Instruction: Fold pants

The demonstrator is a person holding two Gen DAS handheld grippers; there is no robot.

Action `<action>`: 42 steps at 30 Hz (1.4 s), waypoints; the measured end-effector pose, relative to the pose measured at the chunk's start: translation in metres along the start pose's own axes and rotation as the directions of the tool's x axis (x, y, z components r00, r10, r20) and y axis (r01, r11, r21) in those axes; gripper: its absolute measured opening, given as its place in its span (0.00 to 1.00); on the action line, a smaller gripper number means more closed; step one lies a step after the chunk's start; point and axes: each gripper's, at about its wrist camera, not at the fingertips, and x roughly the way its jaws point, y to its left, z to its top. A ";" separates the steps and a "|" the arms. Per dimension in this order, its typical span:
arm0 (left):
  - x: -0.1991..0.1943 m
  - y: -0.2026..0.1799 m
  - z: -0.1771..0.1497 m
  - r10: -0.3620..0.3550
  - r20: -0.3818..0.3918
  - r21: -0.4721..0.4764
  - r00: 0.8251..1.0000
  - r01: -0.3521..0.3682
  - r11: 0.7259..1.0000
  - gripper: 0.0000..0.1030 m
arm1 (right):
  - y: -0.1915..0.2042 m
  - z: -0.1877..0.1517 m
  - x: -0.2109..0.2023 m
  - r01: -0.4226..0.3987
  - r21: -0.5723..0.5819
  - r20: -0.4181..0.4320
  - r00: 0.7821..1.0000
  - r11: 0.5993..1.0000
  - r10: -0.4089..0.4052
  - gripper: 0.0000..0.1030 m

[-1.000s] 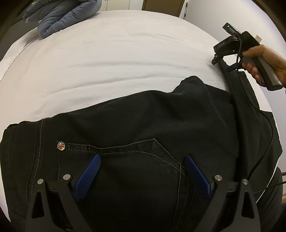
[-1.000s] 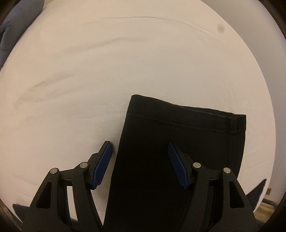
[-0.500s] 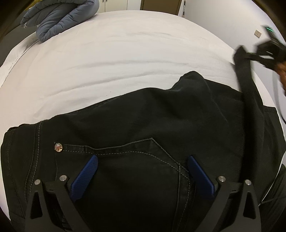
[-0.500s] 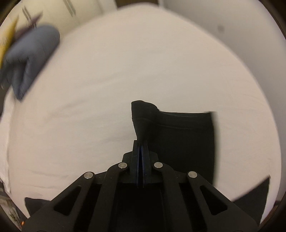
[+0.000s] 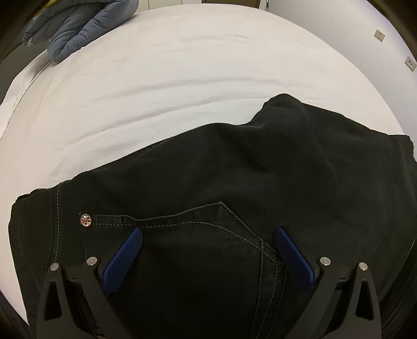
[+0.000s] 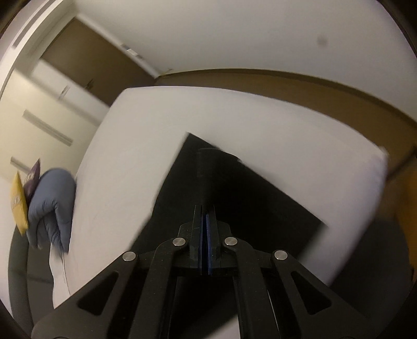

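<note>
Blurred pants (image 6: 234,193) edges, right view.

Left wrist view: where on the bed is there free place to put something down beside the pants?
The white sheet lies bare between the black pants and the blue padded jacket at the far left corner. Nearer, the pants cover the bed, with the open left gripper over their pocket.

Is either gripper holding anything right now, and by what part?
The right gripper is shut on the pants, at the leg's hem end. The left gripper is open, holding nothing.
</note>
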 end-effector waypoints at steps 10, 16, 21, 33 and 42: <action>0.002 -0.023 0.010 0.046 -0.033 -0.008 0.998 -0.046 0.999 1.00 | -0.064 -0.011 0.013 -0.032 0.131 -0.024 0.999 0.991 0.035 0.01; 0.002 -0.034 0.012 0.040 -0.028 -0.006 0.999 -0.040 0.999 1.00 | -0.070 -0.031 0.006 -0.028 0.133 -0.034 0.999 0.991 0.033 0.01; 0.003 -0.042 0.014 0.035 -0.029 0.009 0.999 -0.034 0.999 1.00 | -0.075 -0.035 0.013 -0.026 0.166 -0.054 0.998 0.986 0.036 0.01; -0.015 -0.042 -0.009 -0.007 0.000 0.050 1.000 0.007 0.999 1.00 | -0.069 -0.018 0.033 -0.017 0.167 -0.102 0.994 0.986 0.035 0.01; -0.055 -0.078 -0.014 -0.088 0.130 0.037 0.988 0.084 0.996 0.95 | 0.041 -0.030 0.001 -0.083 -0.232 -0.150 0.987 0.969 0.049 0.04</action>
